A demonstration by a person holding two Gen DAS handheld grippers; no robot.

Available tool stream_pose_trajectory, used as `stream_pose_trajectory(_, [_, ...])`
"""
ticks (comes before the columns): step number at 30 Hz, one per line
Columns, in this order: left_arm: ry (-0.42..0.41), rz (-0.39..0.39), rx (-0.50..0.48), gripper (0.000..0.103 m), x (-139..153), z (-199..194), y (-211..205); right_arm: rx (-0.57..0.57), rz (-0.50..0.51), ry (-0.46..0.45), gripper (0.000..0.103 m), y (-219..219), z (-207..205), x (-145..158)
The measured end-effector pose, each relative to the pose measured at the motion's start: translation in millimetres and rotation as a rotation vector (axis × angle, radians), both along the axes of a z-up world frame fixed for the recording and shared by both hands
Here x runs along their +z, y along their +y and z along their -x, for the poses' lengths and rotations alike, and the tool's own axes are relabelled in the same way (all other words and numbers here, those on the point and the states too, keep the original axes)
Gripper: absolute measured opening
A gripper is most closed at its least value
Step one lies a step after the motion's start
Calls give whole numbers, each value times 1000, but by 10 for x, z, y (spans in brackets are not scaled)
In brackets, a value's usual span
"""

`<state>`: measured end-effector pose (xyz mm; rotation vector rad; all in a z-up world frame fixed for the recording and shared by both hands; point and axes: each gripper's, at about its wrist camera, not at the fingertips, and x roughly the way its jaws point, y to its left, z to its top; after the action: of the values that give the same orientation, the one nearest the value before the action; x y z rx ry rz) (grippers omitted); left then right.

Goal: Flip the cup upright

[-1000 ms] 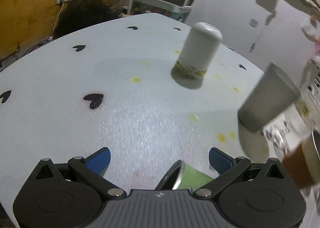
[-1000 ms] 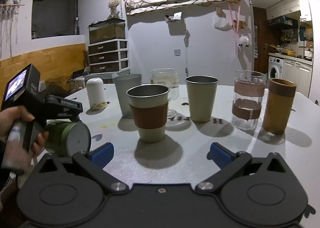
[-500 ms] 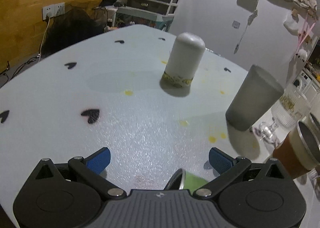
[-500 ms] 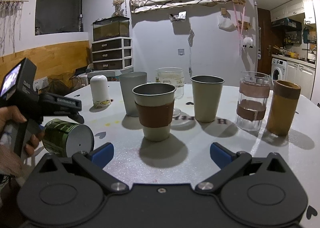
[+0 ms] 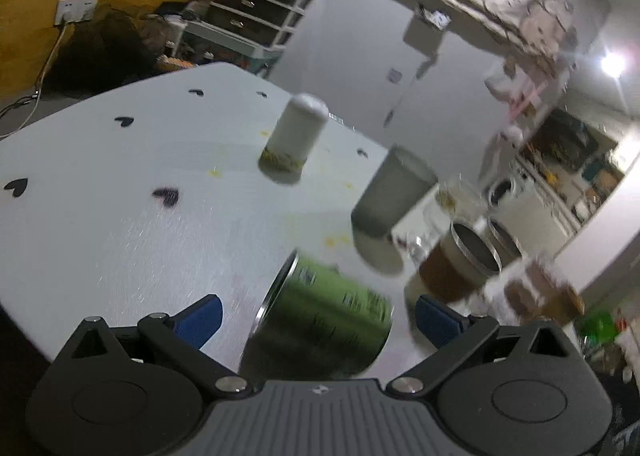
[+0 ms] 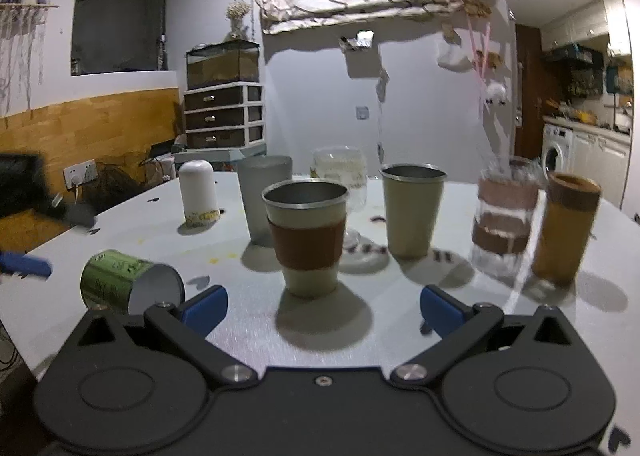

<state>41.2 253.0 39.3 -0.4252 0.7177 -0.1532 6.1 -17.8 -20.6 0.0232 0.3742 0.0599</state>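
A green cup [image 5: 324, 320] lies on its side on the white table [image 5: 120, 216], rim toward the left. My left gripper [image 5: 316, 316] is open with the cup lying between its blue fingertips [image 5: 200, 316], not gripped. In the right wrist view the green cup [image 6: 128, 284] lies at the left with its white base facing me. My right gripper [image 6: 322, 306] is open and empty, low over the table in front of a steel cup with a brown sleeve [image 6: 306, 236].
Upright cups stand in a row: a grey tumbler [image 6: 264, 200], a stemmed glass [image 6: 344, 188], a beige steel cup [image 6: 412, 208], a glass with brown bands [image 6: 504, 216] and a tan cup [image 6: 564, 228]. A white inverted cup [image 6: 198, 192] stands behind.
The left gripper has pulled back and tilted, so the green cup now shows whole on its side between the open fingers. In the right view the left gripper has blurred off to the left edge.
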Motion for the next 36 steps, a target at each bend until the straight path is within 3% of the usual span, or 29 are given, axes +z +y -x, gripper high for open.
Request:
stream_pose_trajectory(4, [55, -68, -54, 101, -208, 78, 11, 52, -15, 17, 103, 93, -241, 74])
stream_pose_trajectory(9, [129, -134, -83, 101, -539, 73, 56, 134, -70, 121, 103, 352, -712, 97])
stream_pose_trajectory(14, [35, -211, -91, 101, -615, 119, 75, 111, -148, 179, 103, 523, -1085, 43])
stream_pose_trajectory(18, [-28, -321, -67, 101, -700, 106, 26, 92, -219, 249, 103, 595, -1313, -72])
stream_pose_trajectory(27, [-44, -299, -7, 101, -688, -81, 192, 110, -124, 297, 103, 730, -1215, -204])
stream_pose_trajectory(36, [-51, -284, 31, 100, -618, -226, 314, 144, -68, 326, 103, 730, -813, -283])
